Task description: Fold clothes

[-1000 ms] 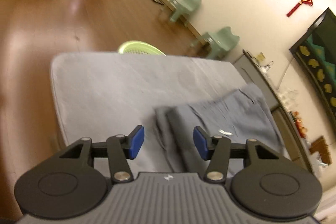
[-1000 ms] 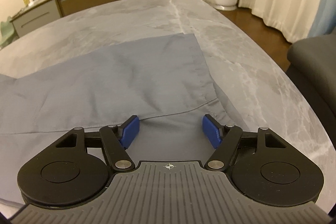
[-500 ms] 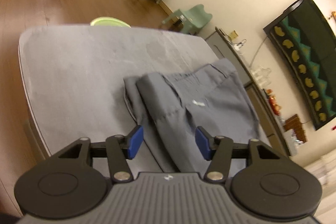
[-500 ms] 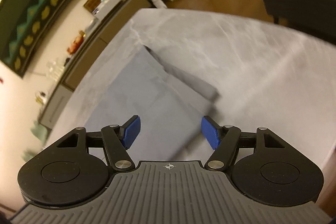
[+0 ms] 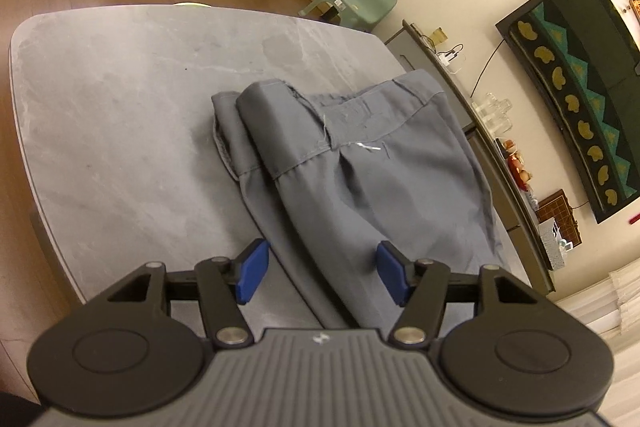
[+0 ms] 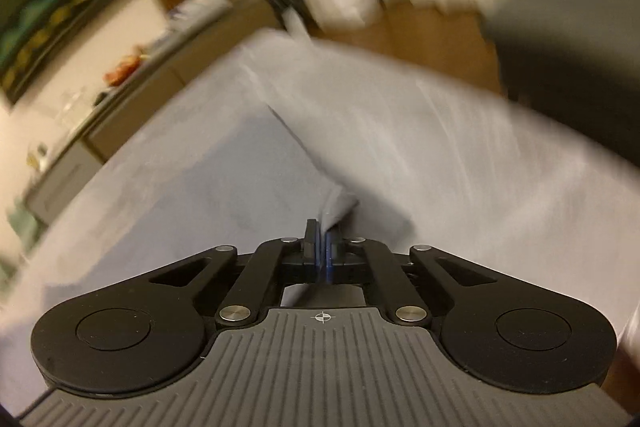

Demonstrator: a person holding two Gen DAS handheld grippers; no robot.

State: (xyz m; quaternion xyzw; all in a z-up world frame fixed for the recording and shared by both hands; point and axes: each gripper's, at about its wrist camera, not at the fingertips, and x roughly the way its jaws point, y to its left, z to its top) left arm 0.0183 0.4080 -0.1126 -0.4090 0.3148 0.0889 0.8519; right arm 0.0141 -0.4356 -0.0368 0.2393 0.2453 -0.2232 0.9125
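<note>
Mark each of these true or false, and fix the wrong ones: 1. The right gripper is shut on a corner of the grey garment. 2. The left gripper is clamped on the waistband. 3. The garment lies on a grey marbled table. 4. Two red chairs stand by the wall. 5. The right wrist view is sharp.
1. True. The right gripper has its jaws closed on a corner of the grey garment.
2. False. The left gripper is open, one finger on each side of the fabric's near end.
3. True. It lies on the table.
4. False. The two chairs are pale green.
5. False. It is motion-blurred.
</note>
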